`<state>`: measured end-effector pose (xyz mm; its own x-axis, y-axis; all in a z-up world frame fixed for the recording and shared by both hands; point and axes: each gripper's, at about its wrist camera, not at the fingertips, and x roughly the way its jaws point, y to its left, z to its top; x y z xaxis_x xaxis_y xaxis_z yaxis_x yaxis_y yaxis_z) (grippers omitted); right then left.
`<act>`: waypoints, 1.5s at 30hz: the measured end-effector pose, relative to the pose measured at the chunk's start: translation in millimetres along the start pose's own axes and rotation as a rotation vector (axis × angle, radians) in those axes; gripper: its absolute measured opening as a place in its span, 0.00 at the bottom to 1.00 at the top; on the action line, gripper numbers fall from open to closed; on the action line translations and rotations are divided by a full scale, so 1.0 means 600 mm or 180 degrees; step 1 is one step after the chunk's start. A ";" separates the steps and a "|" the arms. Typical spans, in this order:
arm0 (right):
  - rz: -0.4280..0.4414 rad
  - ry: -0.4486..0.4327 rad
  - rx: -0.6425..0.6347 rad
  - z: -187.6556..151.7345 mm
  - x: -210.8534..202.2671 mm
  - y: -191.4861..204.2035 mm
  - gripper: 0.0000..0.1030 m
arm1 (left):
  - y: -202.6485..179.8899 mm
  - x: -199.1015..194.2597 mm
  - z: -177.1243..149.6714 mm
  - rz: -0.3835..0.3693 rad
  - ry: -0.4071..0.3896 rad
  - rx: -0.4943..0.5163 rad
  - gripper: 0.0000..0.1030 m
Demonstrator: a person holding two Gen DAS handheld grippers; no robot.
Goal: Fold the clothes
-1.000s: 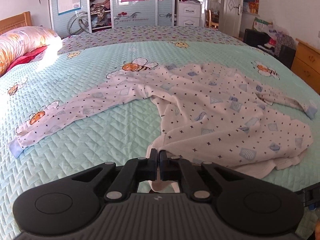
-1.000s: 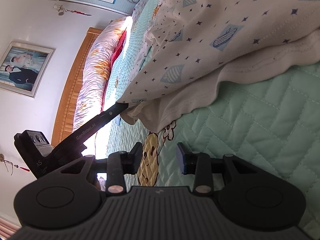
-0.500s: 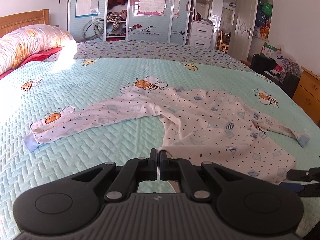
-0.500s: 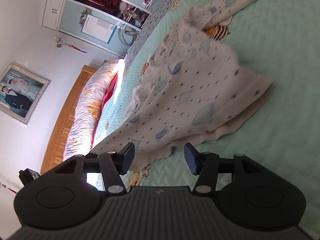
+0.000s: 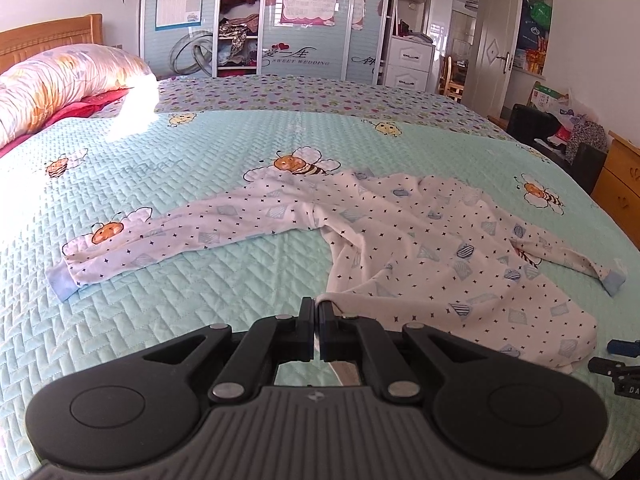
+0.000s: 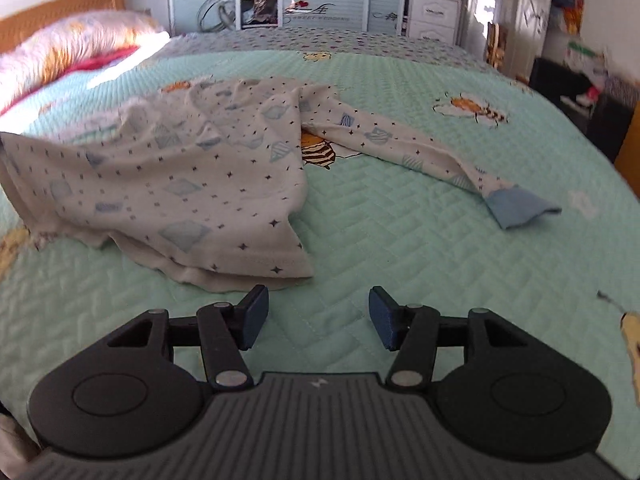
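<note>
A white long-sleeved shirt [image 5: 420,240] with small dark stars and blue patches lies spread on the bed, with one sleeve out to the left and one to the right. My left gripper [image 5: 318,308] is shut on the near left corner of its hem, which is lifted a little off the quilt. In the right wrist view the shirt [image 6: 192,184] lies ahead and to the left, its blue cuff [image 6: 520,208] to the right. My right gripper [image 6: 318,312] stands open over bare quilt just in front of the hem's right corner, with nothing between its fingers.
The mint quilt [image 5: 200,300] with bee prints covers the bed. A flowered pillow [image 5: 60,84] lies at the far left by the wooden headboard. A wardrobe [image 5: 280,20] stands behind the bed, and a wooden cabinet [image 5: 620,196] and dark clutter [image 5: 560,136] at the right.
My right gripper rolled from sideways to upright, opened wider and backed away from the hem to the shirt's right corner. My left gripper kept its hold and rose slightly, drawing the hem out.
</note>
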<state>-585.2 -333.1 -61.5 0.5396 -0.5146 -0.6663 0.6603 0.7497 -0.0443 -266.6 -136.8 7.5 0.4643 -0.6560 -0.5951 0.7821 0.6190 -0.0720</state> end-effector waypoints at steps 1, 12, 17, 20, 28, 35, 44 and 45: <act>-0.0057 0.0000 -0.0131 -0.002 0.002 0.003 0.55 | 0.002 0.001 0.001 0.0014 0.0004 -0.0016 0.01; -0.0027 -0.0079 -0.0267 0.004 -0.003 0.026 0.56 | 0.008 0.010 0.001 0.0027 0.0065 -0.0048 0.01; 0.0037 -0.0077 -0.0372 0.004 -0.002 0.041 0.56 | 0.010 0.017 -0.001 0.0004 0.0116 -0.0058 0.01; -0.0008 -0.0165 -0.0369 0.017 -0.005 0.045 0.56 | 0.009 0.018 -0.003 -0.0016 0.0135 -0.0058 0.01; -0.0050 -0.0533 -0.0379 0.045 -0.011 0.056 0.65 | 0.017 0.026 -0.011 -0.0026 0.0205 -0.0106 0.01; -0.0068 -0.0338 -0.0475 0.029 0.014 0.066 0.58 | 0.025 0.030 -0.017 -0.0013 0.0241 -0.0129 0.01; 0.0068 -0.0512 -0.0269 0.042 0.007 0.055 0.42 | 0.015 0.019 -0.010 0.0009 0.0188 -0.0091 0.01; 0.0073 -0.0526 -0.0248 0.043 0.006 0.053 0.42 | 0.013 0.019 -0.009 0.0012 0.0187 -0.0083 0.01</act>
<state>-548.7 -321.9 -46.4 0.6367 -0.5537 -0.5367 0.6080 0.7885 -0.0923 -257.5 -136.9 -4.0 0.4416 -0.6276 -0.6412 0.7690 0.6329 -0.0899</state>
